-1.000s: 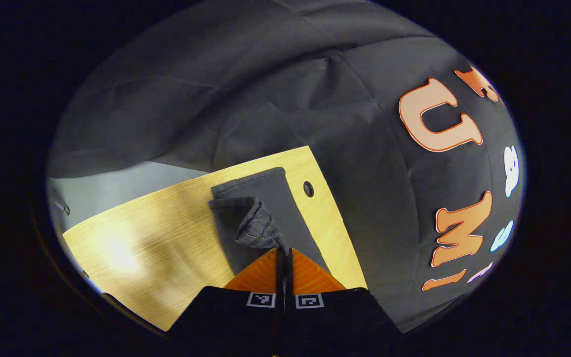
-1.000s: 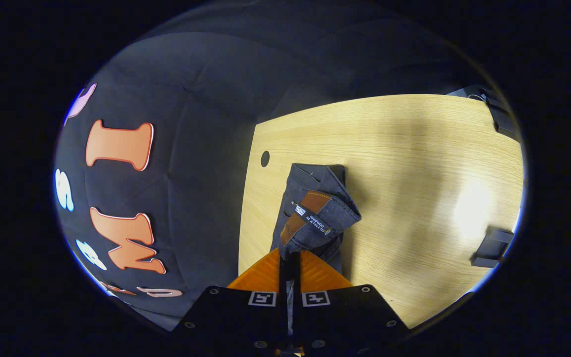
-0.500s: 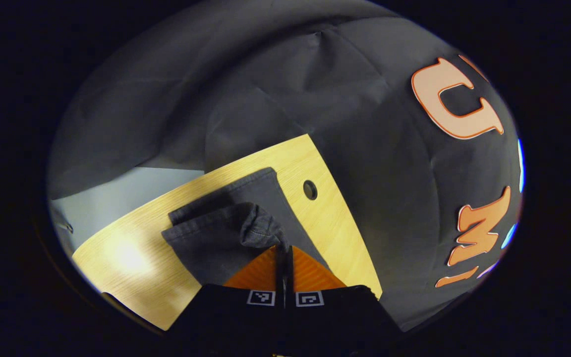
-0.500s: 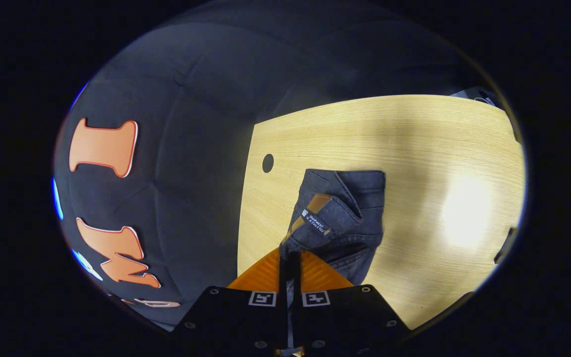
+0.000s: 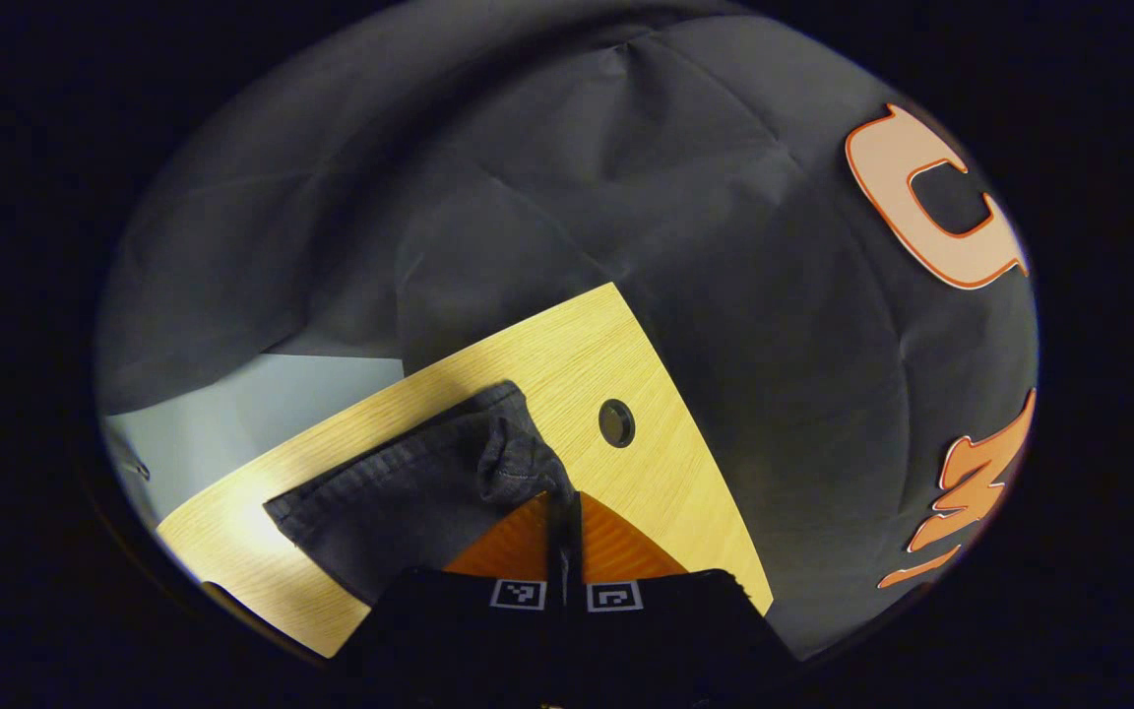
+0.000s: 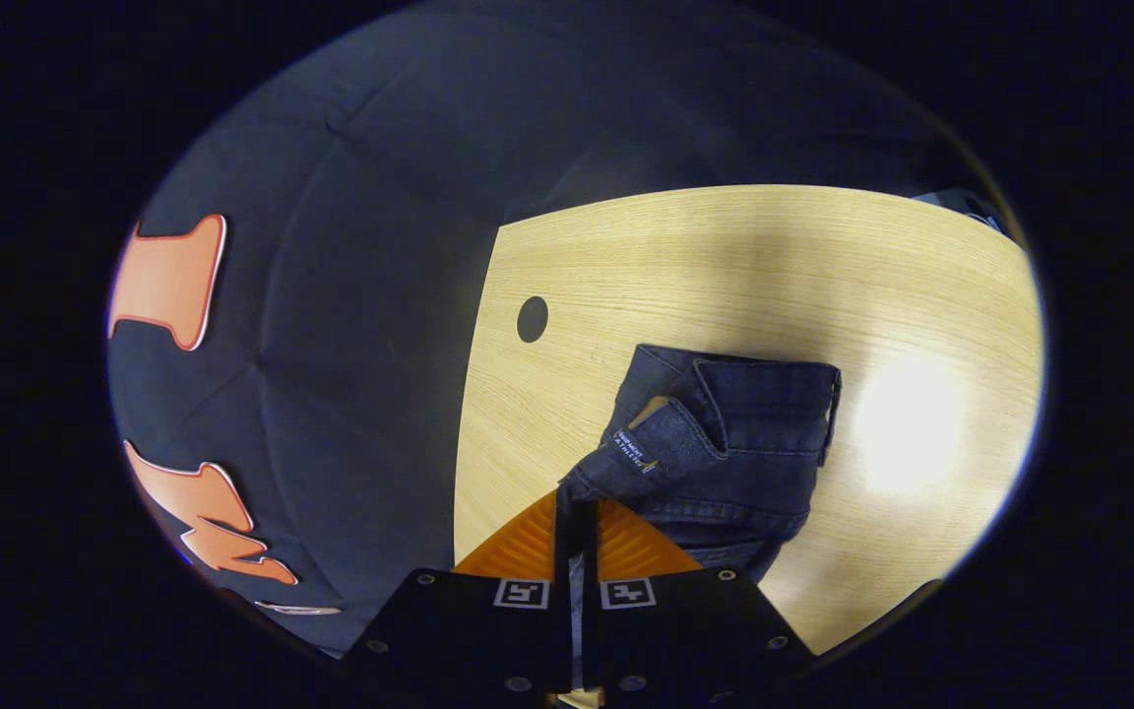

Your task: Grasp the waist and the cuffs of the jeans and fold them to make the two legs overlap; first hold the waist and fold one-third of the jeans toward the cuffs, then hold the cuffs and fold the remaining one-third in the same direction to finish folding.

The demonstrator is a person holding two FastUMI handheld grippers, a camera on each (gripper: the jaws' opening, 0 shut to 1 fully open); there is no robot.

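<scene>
Dark blue jeans lie on a light wooden table. In the left gripper view my left gripper (image 5: 563, 500) is shut on a bunched cuff of the jeans (image 5: 513, 463), and the leg cloth (image 5: 400, 492) spreads out to the left beneath it. In the right gripper view my right gripper (image 6: 577, 507) is shut on the waistband (image 6: 665, 443), which is lifted and turned over, showing a small label. The rest of the waist part (image 6: 764, 433) lies flat to the right of it.
The wooden table (image 6: 705, 266) has a round cable hole (image 6: 532, 319), seen too as a cable hole (image 5: 615, 422) in the left gripper view. Black booth cloth hangs right behind the table's edge. A pale floor patch (image 5: 262, 394) shows past the table's far left.
Both grippers have carried their held edges sideways over the jeans. The cuff leg now spreads wider to the left; the waist part spreads wider to the right. The cable holes sit nearer.
</scene>
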